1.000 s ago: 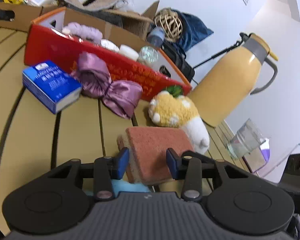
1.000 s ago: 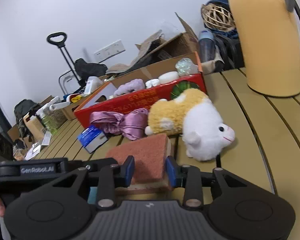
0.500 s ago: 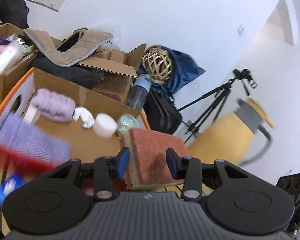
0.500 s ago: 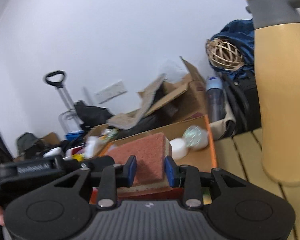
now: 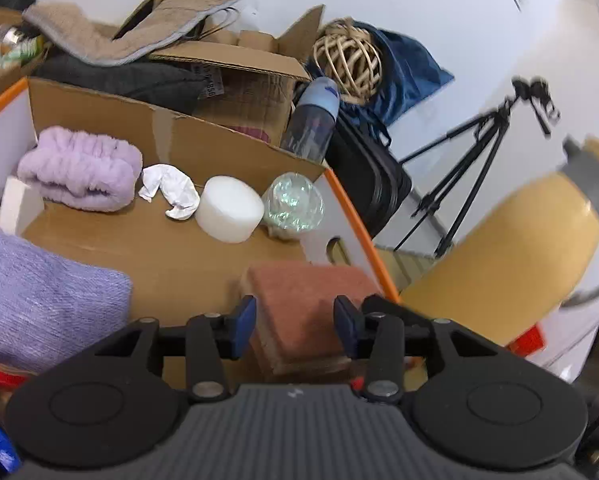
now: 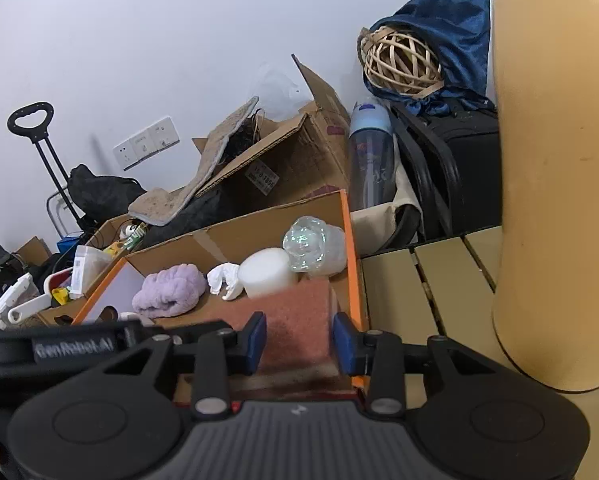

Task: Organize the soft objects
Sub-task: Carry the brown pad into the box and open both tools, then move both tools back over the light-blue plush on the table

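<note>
Over the box: both grippers are holding the sponge (image 5: 305, 308) above the near right corner of the orange-rimmed cardboard box (image 5: 363, 232); a second ago it was lying on the slatted table (image 6: 395, 292), beside a plush toy and a purple bow that are now out of view.
Left gripper (image 5: 294, 322): jaws are standing partly open with the sponge between them; a pad (image 5: 243, 320) is sitting against the sponge's left edge, while the right pad shows a thin gap, so I cannot tell whether it is pressing.
Right gripper (image 6: 299, 338): jaws have just been opening a little, with the sponge between the blue pads; both pads are lying along its sides, and whether they are squeezing is unclear through the blur.
Sponge: reddish-brown face is pointing up, tan layer is showing beneath at the near edge.
Box contents: a lilac fluffy roll (image 5: 79, 168), a crumpled white tissue (image 5: 171, 190), a white foam cylinder (image 5: 229, 214) and a clear iridescent ball (image 5: 293, 204) are sitting along the far wall; a lavender knit cloth (image 5: 39, 292) is filling the near left.
Right of the box: the yellow thermos (image 6: 555, 184) is standing on the table, closer in view than before.
</note>
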Motion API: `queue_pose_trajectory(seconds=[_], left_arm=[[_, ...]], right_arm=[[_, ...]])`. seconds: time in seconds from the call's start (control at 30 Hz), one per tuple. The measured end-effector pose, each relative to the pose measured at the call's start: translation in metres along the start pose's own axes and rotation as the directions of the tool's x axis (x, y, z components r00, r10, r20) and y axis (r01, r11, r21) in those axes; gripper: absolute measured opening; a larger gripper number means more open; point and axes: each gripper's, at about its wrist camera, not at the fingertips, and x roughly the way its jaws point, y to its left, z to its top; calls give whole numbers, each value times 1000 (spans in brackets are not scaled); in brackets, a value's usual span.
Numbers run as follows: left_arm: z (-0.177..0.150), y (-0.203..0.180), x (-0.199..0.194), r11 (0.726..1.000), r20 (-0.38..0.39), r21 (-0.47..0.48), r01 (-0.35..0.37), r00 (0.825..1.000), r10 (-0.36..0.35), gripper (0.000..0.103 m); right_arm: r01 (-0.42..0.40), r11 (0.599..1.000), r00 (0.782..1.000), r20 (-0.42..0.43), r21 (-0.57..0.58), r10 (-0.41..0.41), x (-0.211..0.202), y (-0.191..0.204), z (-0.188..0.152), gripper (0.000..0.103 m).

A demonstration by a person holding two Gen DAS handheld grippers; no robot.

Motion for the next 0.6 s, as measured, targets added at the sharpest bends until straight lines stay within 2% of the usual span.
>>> queue_pose_trajectory(seconds=[0.17, 0.27, 0.37, 0.4, 0.43, 0.47, 0.57, 0.6], left_arm=[[-2, -18, -43, 998, 55, 68, -8, 999, 4, 44], [1, -37, -88, 992, 100, 125, -11, 995, -2, 44], [-3, -56, -143, 983, 160, 181, -42, 987, 12, 49], [-7, -60, -162, 978, 185, 199, -60, 983, 23, 55], [-15, -63, -184, 973, 213, 216, -87, 976, 40, 66], [-21, -65, -200, 969, 235, 221, -113, 970, 60, 70], [-56, -66, -251, 950, 297, 257, -176, 950, 96, 75], [-71, -67, -266, 943, 315, 274, -191, 944, 100, 81]], right_arm=[[20, 999, 999, 41, -26, -19, -32, 10, 3, 40], [9, 999, 997, 79, -41, -6, -66, 18, 12, 40], [0, 997, 992, 128, -77, 10, -115, 29, 21, 44], [1, 996, 990, 141, -94, 12, -132, 34, 22, 49], [3, 993, 988, 153, -121, 16, -150, 39, 21, 52], [4, 987, 987, 161, -162, 23, -169, 45, 19, 59], [-14, 961, 984, 168, -278, 63, -217, 61, -1, 67], [-22, 951, 982, 170, -309, 78, -232, 64, -13, 72]])
